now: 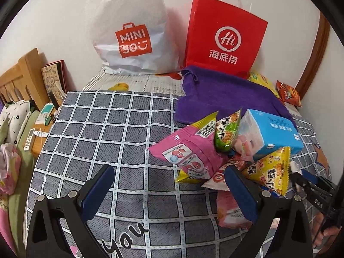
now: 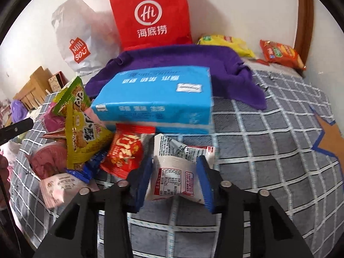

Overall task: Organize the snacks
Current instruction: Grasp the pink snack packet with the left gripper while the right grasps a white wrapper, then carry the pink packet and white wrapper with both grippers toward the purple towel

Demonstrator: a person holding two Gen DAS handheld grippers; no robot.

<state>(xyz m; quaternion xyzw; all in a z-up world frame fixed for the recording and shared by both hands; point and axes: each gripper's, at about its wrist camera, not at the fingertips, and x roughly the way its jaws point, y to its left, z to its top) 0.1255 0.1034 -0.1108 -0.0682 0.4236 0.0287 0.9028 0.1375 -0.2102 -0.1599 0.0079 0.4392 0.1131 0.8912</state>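
A: Log surfaces. My right gripper (image 2: 175, 177): matt black plastic arms, blue pads (image 2: 205, 185) looking soft and dull, bright metal pins at the joints.

B: And the white snack packet (image 2: 176, 172) between them?

A: Crinkled plastic film, slight sheen. The yellow triangular packet (image 2: 85, 137) and red packet (image 2: 124, 152) are glossier film.

B: The blue tissue pack (image 2: 154, 101)?

A: Smooth plastic wrap, soft gloss.

B: Cloth items?

A: Purple towel (image 2: 182, 64), fuzzy matt pile. Grid-patterned bedsheet (image 1: 111, 129), matt woven cloth.

B: Bags?

A: Red Haidilao bag (image 1: 225, 36), matt paper with twisted paper handles. White Miniso bag (image 1: 131, 32), wrinkled plastic. Headboard (image 1: 23, 77), smooth pale wood.
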